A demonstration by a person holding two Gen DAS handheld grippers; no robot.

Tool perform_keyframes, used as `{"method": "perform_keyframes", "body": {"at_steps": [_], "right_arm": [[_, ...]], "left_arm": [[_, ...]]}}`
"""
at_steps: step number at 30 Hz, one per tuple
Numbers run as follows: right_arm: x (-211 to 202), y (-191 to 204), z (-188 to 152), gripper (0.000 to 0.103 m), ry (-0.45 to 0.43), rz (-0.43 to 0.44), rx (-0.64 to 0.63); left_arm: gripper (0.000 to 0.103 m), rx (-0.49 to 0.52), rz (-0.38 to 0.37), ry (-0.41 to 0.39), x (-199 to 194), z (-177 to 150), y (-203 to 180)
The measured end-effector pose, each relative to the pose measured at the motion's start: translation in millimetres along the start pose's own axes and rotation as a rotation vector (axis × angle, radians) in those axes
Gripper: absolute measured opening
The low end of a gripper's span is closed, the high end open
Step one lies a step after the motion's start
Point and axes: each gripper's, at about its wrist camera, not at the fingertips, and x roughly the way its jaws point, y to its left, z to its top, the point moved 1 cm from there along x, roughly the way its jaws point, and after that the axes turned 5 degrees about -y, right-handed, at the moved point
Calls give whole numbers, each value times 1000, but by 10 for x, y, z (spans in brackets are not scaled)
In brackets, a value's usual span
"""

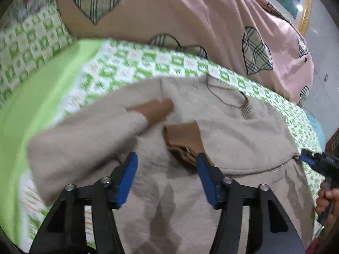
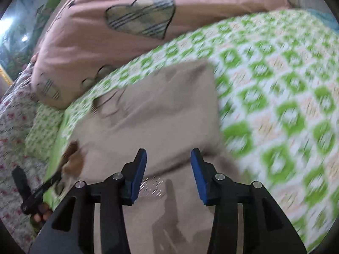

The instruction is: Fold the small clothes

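Your bed (image 1: 131, 67), under a green-and-white checked sheet, fills both views. A pink quilt (image 1: 211, 17) with plaid hearts is heaped across the upper frame. The beige sweater (image 1: 243, 131) lies flat on the sheet at centre, both brown-cuffed sleeves (image 1: 154, 110) folded in over its body. Your left claw (image 1: 167, 177) sits low at centre over the sweater, blue pads wide apart, gripping nothing. Your right claw (image 2: 168, 175) is likewise spread and empty above the sweater's hem.
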Motion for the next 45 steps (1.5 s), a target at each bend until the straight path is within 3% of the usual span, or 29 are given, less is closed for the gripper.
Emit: {"method": "perform_keyframes", "body": {"at_steps": [3,5,9,11,12,15,21,26,30,36,41,44,45], "right_arm": [[14,117,-195,45,49,35,10],[28,215,-277,45,66,51,8],[27,404,-417,45,92,91,-2],[41,473,-447,45,102,99,-12],[46,485,-453,45,105,100,-12],[51,501,-477,45,109,96,-14],[-56,351,-472,45,58,80,36],[-237,168,-424,45,-6,55,92],[-402,24,-345,45,-51,39,124],[-546,-198,-281,45,-79,26,151],[-560,-347,-294,45,-74,13,177],[-535,-397,-279,45,-68,8,180],[-526,-400,-272,45,-68,8,179]], "left_arm": [[76,70,47,-23,-10,154,29],[77,98,71,-25,91,236,66],[76,127,134,52,528,322,229],[48,124,126,114,732,300,331],[16,100,92,154,816,290,395],[9,37,47,132,746,329,504],[8,8,-77,-7,158,597,218],[8,68,-257,-57,-23,776,-553],[8,141,-363,-40,153,768,-1357],[9,239,-442,44,687,506,-2317],[12,300,-431,132,1166,234,-2613],[24,318,-428,154,1183,165,-2585],[33,314,-428,150,1133,162,-2533]]}}
